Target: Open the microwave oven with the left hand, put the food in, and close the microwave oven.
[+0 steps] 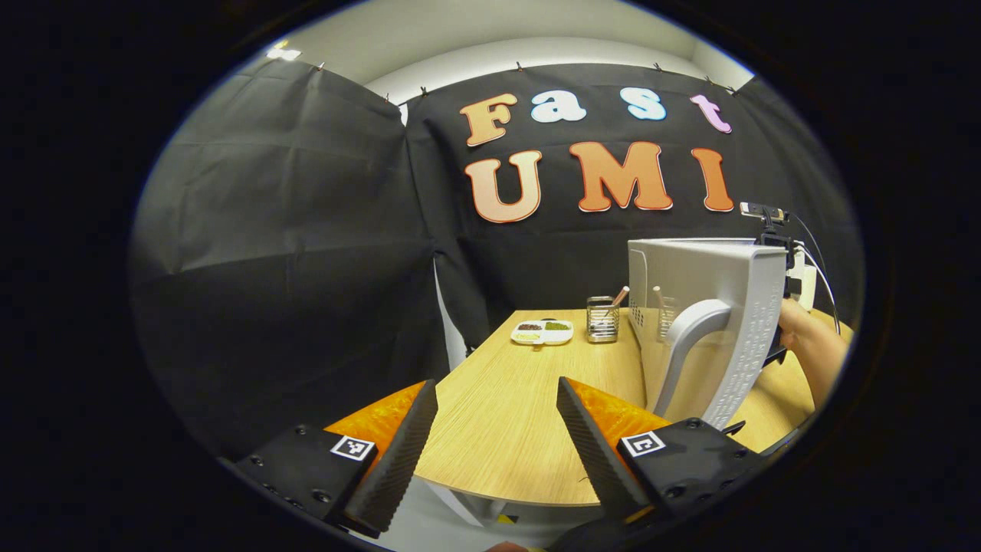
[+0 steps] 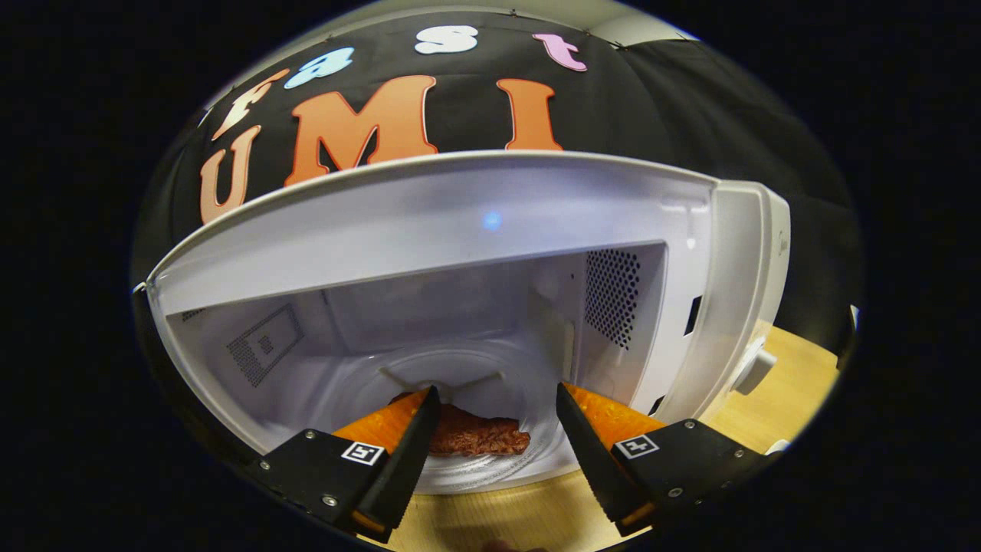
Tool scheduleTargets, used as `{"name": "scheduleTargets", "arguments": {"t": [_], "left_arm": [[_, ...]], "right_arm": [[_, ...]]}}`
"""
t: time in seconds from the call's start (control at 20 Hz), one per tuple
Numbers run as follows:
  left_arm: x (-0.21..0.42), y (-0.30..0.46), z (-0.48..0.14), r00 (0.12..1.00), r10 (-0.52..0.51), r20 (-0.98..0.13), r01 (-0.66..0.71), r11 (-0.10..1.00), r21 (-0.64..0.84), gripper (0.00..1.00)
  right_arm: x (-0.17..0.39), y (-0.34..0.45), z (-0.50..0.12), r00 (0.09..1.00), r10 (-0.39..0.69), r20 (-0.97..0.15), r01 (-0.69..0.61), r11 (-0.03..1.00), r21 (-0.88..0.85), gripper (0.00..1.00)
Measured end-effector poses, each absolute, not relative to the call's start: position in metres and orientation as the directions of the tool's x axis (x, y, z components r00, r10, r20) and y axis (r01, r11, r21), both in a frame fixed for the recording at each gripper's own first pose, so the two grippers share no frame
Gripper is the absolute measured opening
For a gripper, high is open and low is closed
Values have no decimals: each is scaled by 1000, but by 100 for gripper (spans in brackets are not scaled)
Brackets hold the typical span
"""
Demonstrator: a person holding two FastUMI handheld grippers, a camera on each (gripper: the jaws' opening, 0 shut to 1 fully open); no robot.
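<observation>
The white microwave (image 2: pixel 475 222) stands open in the right gripper view, its cavity facing me. A brown slab of meat (image 2: pixel 475 435) lies on the glass turntable (image 2: pixel 460 376) inside. My right gripper (image 2: pixel 497 399) is open just in front of the cavity, the meat lying loose between and beyond its fingers. In the left gripper view the microwave's door (image 1: pixel 747 330) stands swung out edge-on at the right, its grey handle (image 1: pixel 686 345) toward me. My left gripper (image 1: pixel 497 391) is open over the wooden table (image 1: pixel 498 429), left of the door and touching nothing.
At the far end of the table sit a white divided dish (image 1: pixel 542 332) with food and a wire holder (image 1: pixel 603 318) with utensils. A person's arm (image 1: pixel 812 345) reaches behind the open door. The microwave's knob (image 2: pixel 755 368) juts out on its right panel.
</observation>
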State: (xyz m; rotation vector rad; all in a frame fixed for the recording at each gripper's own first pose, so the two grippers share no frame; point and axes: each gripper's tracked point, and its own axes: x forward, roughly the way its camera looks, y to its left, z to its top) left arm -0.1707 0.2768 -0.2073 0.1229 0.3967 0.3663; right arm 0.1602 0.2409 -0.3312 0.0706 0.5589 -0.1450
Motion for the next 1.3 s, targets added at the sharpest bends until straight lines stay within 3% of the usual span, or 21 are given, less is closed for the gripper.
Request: {"name": "scheduleTargets", "arguments": {"t": [0.05,0.1,0.15,0.5,0.7,1.2,1.3], "left_arm": [[-168,273,-209,861,359,-359,-317,933,172,100],[-167,273,-212,861,351,-368,-313,936,159,94],[-165,271,-215,861,342,-376,-309,940,147,100],[-155,253,-225,875,278,-397,-258,961,105,94],[-149,245,-229,879,240,-411,-238,970,57,94],[-139,152,-225,913,-7,-409,11,1000,9,98],[-131,127,-224,913,-57,-404,66,998,9,94]], "right_arm": [[154,239,-321,851,-110,-514,134,991,9,94],[149,237,-311,864,-99,-493,113,994,-2,94],[142,236,-300,878,-80,-473,88,996,-5,94],[100,213,-224,928,68,-365,-39,996,85,94],[80,180,-184,942,90,-323,-62,993,97,94],[36,120,-134,953,137,-270,-100,984,147,94],[29,106,-128,956,140,-258,-108,985,135,94]]}}
